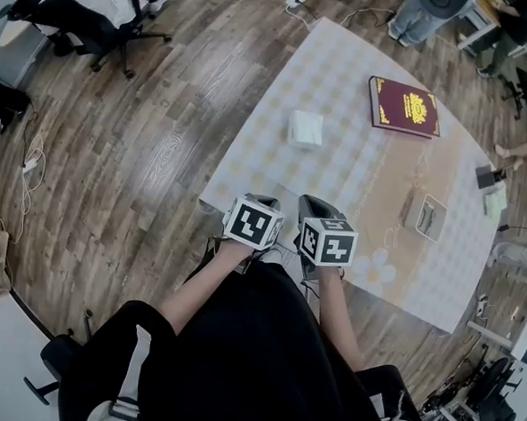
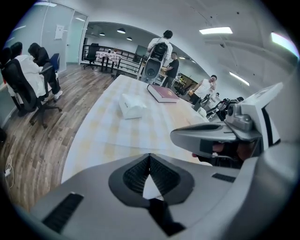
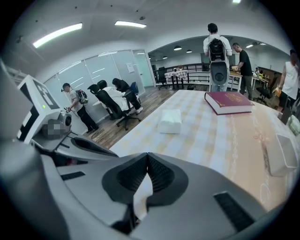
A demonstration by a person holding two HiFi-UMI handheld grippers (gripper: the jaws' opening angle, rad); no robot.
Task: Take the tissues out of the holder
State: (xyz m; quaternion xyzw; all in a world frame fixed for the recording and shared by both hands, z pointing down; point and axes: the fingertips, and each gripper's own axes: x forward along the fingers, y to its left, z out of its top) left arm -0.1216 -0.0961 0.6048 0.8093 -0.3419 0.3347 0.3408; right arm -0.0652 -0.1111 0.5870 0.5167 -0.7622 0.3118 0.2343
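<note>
Left tool (image 2: 150,155) and right tool (image 3: 148,155) both clenched, nothing in them, parked at the near tabletop (image 1: 355,171) edge. Tissues (image 1: 305,128) lie mid-tabletop, well apart from the holder (image 1: 425,215). Removal looks done. If any remain inside (can't tell), unclench and reach for the holder.

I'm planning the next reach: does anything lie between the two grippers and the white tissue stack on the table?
Nothing visible does. The tissue stack lies alone on the checked cloth, straight ahead of the left gripper and right gripper. The red book and the holder lie off to the right.
</note>
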